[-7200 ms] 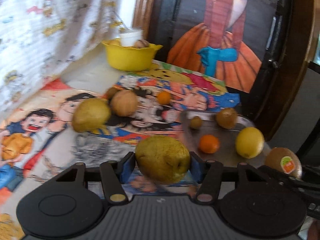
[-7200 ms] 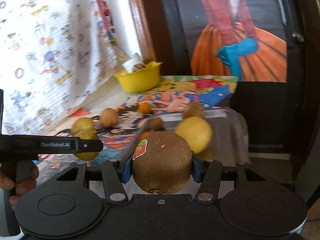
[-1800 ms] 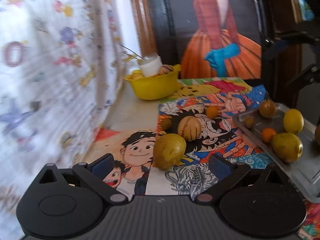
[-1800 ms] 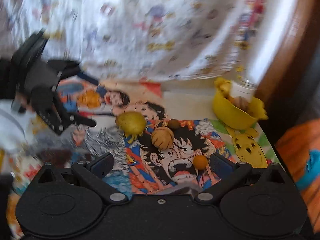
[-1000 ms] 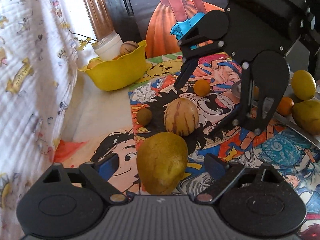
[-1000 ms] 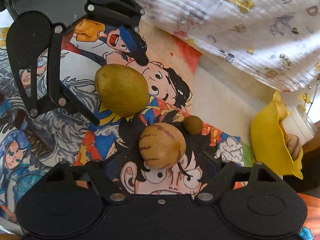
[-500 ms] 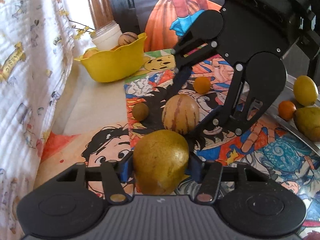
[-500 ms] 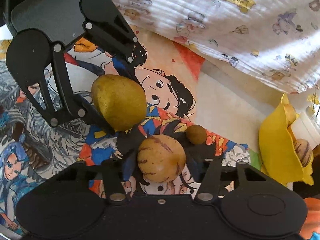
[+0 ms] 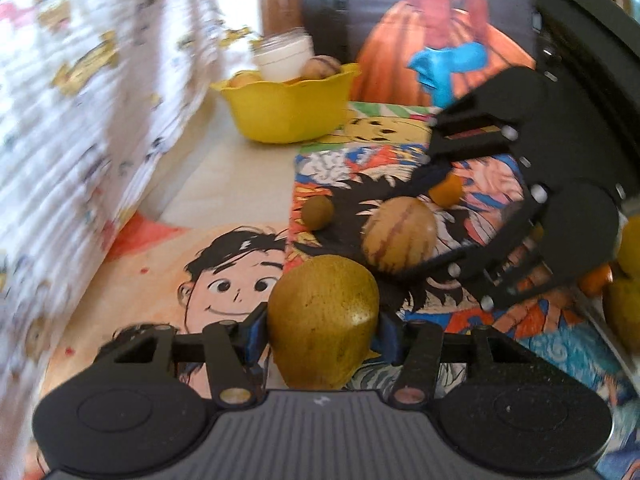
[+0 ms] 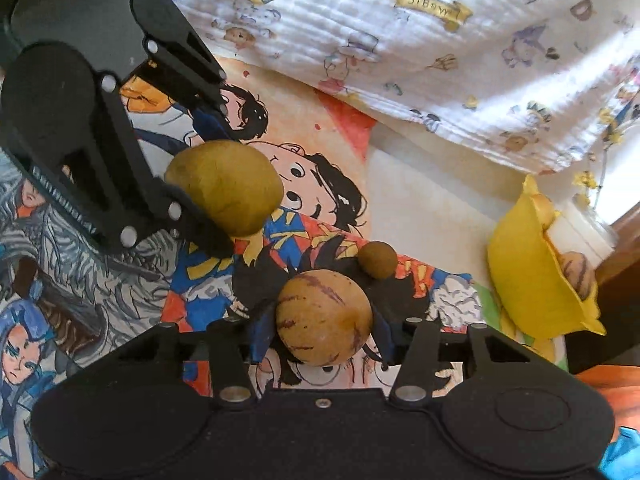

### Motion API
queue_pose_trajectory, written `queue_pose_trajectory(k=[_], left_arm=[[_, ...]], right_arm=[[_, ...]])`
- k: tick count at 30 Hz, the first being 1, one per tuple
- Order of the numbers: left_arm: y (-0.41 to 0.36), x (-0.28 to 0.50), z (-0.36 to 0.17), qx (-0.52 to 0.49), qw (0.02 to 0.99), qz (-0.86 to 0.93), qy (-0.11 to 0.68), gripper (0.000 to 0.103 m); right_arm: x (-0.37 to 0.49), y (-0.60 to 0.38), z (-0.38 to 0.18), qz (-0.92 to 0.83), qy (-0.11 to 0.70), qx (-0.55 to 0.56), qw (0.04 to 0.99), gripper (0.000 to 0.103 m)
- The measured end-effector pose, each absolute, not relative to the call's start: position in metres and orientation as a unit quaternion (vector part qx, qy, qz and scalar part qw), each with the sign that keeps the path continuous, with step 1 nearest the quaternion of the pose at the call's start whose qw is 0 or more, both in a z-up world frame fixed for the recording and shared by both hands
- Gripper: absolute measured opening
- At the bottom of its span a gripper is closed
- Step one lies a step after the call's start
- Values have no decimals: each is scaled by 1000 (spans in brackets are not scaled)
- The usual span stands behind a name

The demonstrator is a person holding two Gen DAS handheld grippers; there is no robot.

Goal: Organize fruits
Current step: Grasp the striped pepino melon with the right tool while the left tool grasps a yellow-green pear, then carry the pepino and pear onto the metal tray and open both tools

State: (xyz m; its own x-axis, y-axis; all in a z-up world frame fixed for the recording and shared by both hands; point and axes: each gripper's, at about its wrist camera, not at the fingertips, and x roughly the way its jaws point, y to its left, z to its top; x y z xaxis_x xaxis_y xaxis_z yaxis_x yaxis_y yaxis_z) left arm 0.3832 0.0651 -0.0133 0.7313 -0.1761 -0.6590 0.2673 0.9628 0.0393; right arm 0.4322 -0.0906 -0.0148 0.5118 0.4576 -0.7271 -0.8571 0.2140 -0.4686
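Observation:
My left gripper (image 9: 320,330) is shut on a green-yellow pear (image 9: 324,322), held just above the cartoon-print tablecloth. The same pear shows in the right wrist view (image 10: 224,186) between the left gripper's fingers. My right gripper (image 10: 318,330) is shut on a round tan melon with purple stripes (image 10: 324,318); the melon also shows in the left wrist view (image 9: 400,234) under the black right gripper body. A small brown fruit (image 9: 317,212) lies just beyond the melon, and it shows in the right wrist view (image 10: 377,259). A small orange fruit (image 9: 447,189) lies further back.
A yellow bowl (image 9: 286,110) with fruit and a white jar stands at the back near the printed curtain (image 10: 440,40); it is at the right in the right wrist view (image 10: 528,280). A lemon, a pear and an orange lie at the right edge (image 9: 624,296).
Both grippers have closed: the left on the pear, the right on the striped melon. Both fruits have risen slightly, and the views are blurred by motion.

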Motion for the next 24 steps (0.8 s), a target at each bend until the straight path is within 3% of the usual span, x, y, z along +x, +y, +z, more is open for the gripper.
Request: queue_pose_trajectory(k=[11,24], left_arm=[[66,363,-7,-29,939,-76,333,59],[34,320,38,-50,955,-61,287,59]], right_arm=[[392,-110,-6,376,148,-458,792,52],[316,-168,66,296,66,-391,869,52]])
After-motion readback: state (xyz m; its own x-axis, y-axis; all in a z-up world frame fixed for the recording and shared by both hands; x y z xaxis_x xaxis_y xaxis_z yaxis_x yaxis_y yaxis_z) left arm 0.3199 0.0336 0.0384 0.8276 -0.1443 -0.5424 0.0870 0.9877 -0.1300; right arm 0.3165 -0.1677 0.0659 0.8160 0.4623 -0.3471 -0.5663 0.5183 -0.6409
